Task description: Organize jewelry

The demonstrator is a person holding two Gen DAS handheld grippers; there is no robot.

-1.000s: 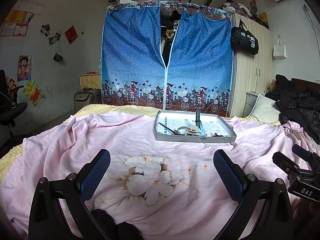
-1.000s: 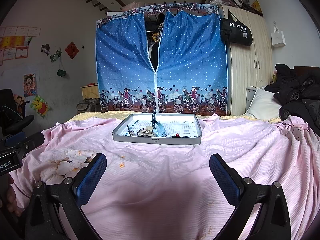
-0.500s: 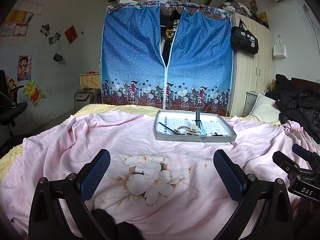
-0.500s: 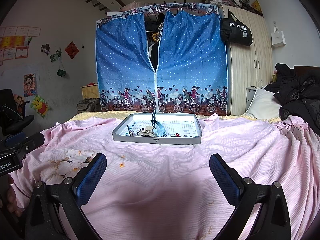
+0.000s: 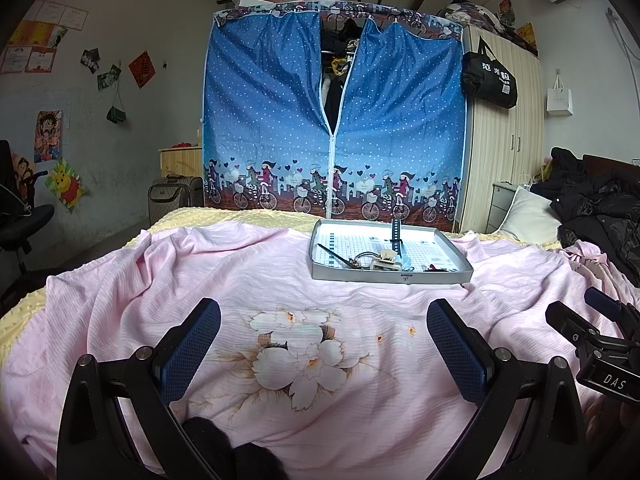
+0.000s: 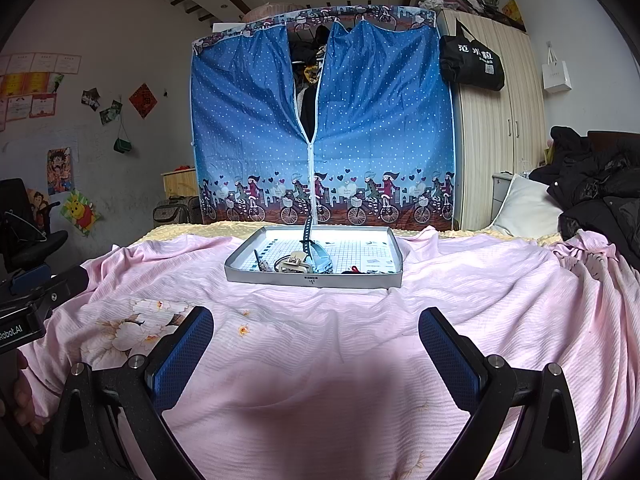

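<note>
A shallow grey tray [image 5: 390,278] [image 6: 312,279] lies on a pink bedsheet, far ahead of both grippers. Inside it are a beige hair clip [image 5: 386,260] [image 6: 294,264], a blue watch with an upright strap [image 5: 396,234] [image 6: 316,254], a thin dark stick [image 5: 334,255] and small red bits [image 6: 354,269]. My left gripper [image 5: 323,346] stands open over a printed flower, nothing between its fingers. My right gripper [image 6: 316,342] is open as well, low above the bare sheet. Each gripper shows at the edge of the other's view.
The pink sheet [image 6: 480,300] covers a bed with a yellow blanket beneath. A blue fabric wardrobe [image 5: 332,128] stands behind the tray. Black coats [image 5: 600,212] and a white pillow [image 6: 524,210] lie at the right. An office chair [image 5: 20,220] stands at the left.
</note>
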